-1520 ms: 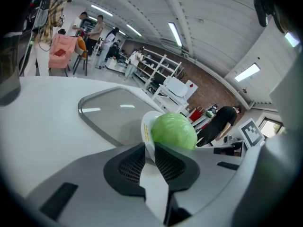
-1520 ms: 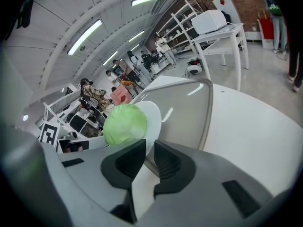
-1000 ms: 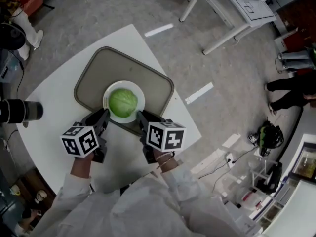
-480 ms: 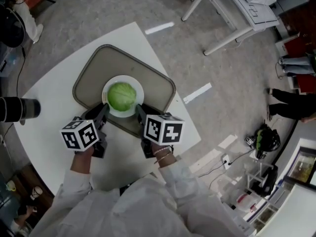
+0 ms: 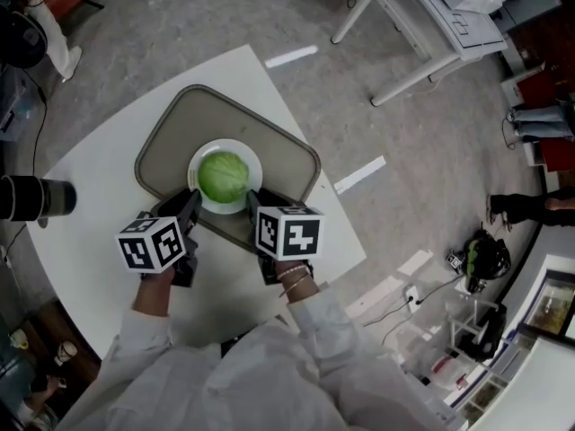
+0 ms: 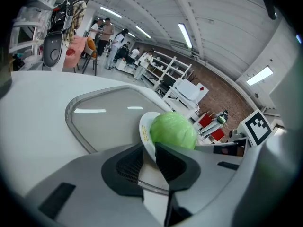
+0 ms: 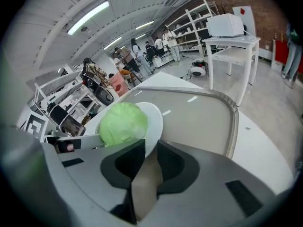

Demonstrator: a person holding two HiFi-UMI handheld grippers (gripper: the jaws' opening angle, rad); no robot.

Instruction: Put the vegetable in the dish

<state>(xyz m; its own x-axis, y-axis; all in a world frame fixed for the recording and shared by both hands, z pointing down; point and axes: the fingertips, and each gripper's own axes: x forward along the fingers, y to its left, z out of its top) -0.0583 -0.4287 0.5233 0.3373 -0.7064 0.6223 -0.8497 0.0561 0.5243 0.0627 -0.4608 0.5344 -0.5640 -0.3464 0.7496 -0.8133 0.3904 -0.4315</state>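
White counter [image 5: 94,173], rounded on its near-left side, over grey floor [image 5: 404,115] marked with white tape strips [image 5: 360,171]. Black cylinder [image 5: 36,199] lies at the counter's left edge.

Grey tray [image 5: 171,126] with rounded corners sits on the counter. White dish [image 5: 252,162] is over the near part of the tray; whether it rests on the tray or is raised off it, cannot tell. Cabbage [image 5: 223,175], round and pale green, sits in the middle of the dish.

Left gripper [image 5: 190,203] comes in from the near left. Its fingers [image 6: 124,167] stand narrow, pinched on the dish's near-left rim; the rim edge runs down between them in the left gripper view, and the cabbage shows just beyond.

Right gripper [image 5: 254,203] comes in from the near right. Its fingers [image 7: 174,167] are likewise narrow, closed on the dish's near-right rim, with the cabbage just past the tips.

Both grippers are close together, one on each side of the dish. Each marker cube [image 5: 151,243] faces up at the head view. White sleeves [image 5: 269,366] fill the near edge.

Far background in the gripper views: shelving, ceiling strip lights, people standing well apart from the counter.
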